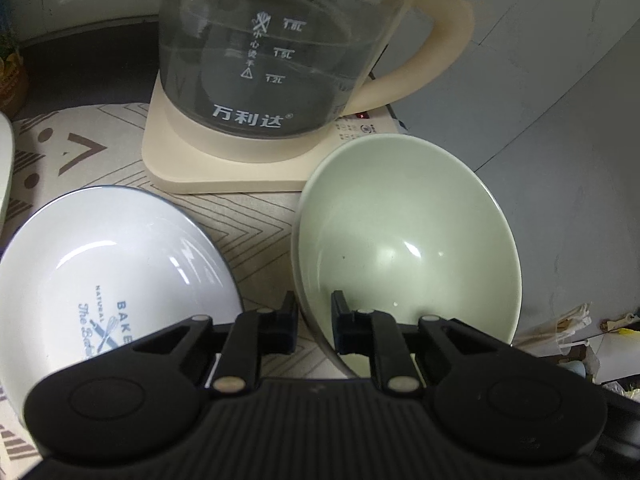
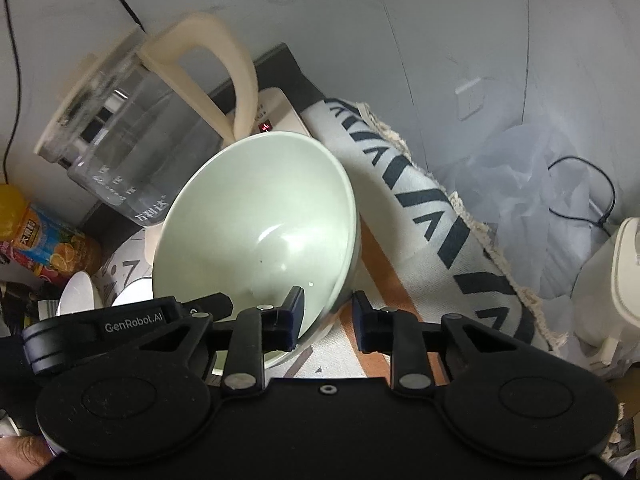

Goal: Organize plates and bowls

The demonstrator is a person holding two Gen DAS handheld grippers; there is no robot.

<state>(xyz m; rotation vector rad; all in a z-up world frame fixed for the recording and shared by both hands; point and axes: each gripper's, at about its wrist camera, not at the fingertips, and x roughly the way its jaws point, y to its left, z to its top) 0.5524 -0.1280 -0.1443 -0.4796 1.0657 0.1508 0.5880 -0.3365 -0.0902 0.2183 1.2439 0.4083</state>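
Observation:
A pale green bowl is tilted up over the patterned mat. My left gripper is shut on its near rim, one finger outside and one inside. In the right wrist view the same green bowl is tilted, and my right gripper straddles its rim with jaws open; the left finger is inside, the right finger stands apart outside. The left gripper's body shows at the bowl's left edge. A white bowl with blue "BAKE" print sits on the mat, left of the green bowl.
A glass kettle on a cream base stands just behind the bowls. The mat's edge folds up at the right, with a plastic bag and a white appliance beyond. An orange juice bottle and a small white dish lie at the left.

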